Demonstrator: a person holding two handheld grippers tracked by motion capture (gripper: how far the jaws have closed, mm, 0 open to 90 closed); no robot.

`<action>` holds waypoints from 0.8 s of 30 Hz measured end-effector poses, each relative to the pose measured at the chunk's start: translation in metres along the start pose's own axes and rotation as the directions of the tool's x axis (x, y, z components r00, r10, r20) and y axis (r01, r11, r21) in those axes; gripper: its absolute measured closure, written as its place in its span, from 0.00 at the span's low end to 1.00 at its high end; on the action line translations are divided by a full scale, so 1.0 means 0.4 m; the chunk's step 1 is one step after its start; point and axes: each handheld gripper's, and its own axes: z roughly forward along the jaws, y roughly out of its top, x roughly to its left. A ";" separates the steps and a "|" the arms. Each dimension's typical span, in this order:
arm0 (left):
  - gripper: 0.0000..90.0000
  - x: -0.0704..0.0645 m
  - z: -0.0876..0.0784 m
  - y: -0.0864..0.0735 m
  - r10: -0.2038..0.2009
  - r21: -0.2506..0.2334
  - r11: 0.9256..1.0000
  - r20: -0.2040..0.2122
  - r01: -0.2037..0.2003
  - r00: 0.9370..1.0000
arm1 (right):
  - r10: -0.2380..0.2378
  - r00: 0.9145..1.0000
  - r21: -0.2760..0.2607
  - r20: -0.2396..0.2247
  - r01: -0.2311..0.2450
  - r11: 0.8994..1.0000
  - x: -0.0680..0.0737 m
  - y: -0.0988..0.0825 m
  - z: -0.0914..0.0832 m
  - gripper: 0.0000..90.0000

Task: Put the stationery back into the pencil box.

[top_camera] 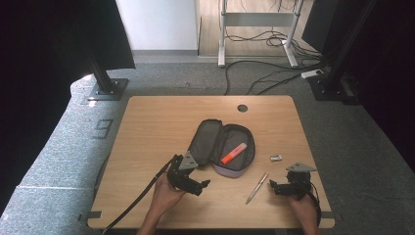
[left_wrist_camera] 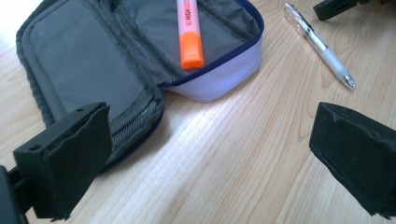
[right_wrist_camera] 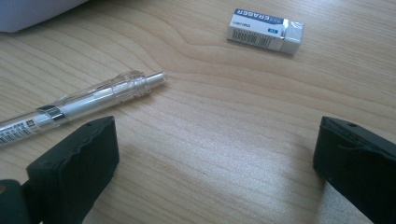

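Observation:
An open grey pencil case [top_camera: 210,142] lies in the middle of the wooden table [top_camera: 156,127], with an orange highlighter [top_camera: 233,153] in its right half. My left gripper [top_camera: 204,187] is open just in front of the case's near edge. In the left gripper view its gripper [left_wrist_camera: 210,140] has bare wood between the jaws, with the case [left_wrist_camera: 93,60], the highlighter [left_wrist_camera: 189,32] and a pen [left_wrist_camera: 322,46] ahead. A clear pen [top_camera: 257,187] lies right of the case, and a white eraser [top_camera: 276,157] lies beyond it. My right gripper [top_camera: 272,188] is open beside the pen. In the right gripper view its gripper [right_wrist_camera: 217,149] is empty, with the pen [right_wrist_camera: 79,107] at left and the eraser [right_wrist_camera: 265,29] ahead.
A round cable hole [top_camera: 242,107] sits near the table's far edge. Beyond the table are floor cables [top_camera: 264,78], a white desk frame [top_camera: 222,34] and black stand bases [top_camera: 105,88]. Bare wood spans the table's left half.

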 end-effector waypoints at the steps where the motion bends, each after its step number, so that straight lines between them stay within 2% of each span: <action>1: 0.00 0.004 -0.003 -0.014 -0.005 -0.004 1.000 -0.002 0.005 1.000 | 0.000 1.000 0.000 0.000 0.000 1.000 0.000 0.000 0.000 0.00; 12: 0.00 0.016 0.001 -0.079 -0.028 -0.015 1.000 -0.015 0.028 1.000 | 0.000 1.000 0.000 0.000 0.000 1.000 0.000 0.000 0.000 0.00; 15: 0.00 0.021 0.008 -0.105 -0.035 -0.001 0.999 -0.029 0.035 0.999 | 0.000 1.000 0.000 0.000 0.000 1.000 0.000 0.000 0.000 0.00; 20: 0.00 0.025 0.018 -0.135 -0.054 0.005 0.999 -0.028 0.054 0.998 | 0.001 1.000 0.001 0.000 -0.001 1.000 0.000 0.000 0.000 0.00; 21: 0.00 0.029 0.025 -0.150 -0.061 0.017 0.998 -0.026 0.061 0.998 | 0.000 1.000 0.000 0.000 0.000 1.000 0.000 0.000 0.000 0.00; 24: 0.00 0.032 0.034 -0.165 -0.061 0.034 0.997 -0.035 0.063 0.998 | 0.000 1.000 0.000 0.000 0.000 1.000 0.000 0.000 0.000 0.00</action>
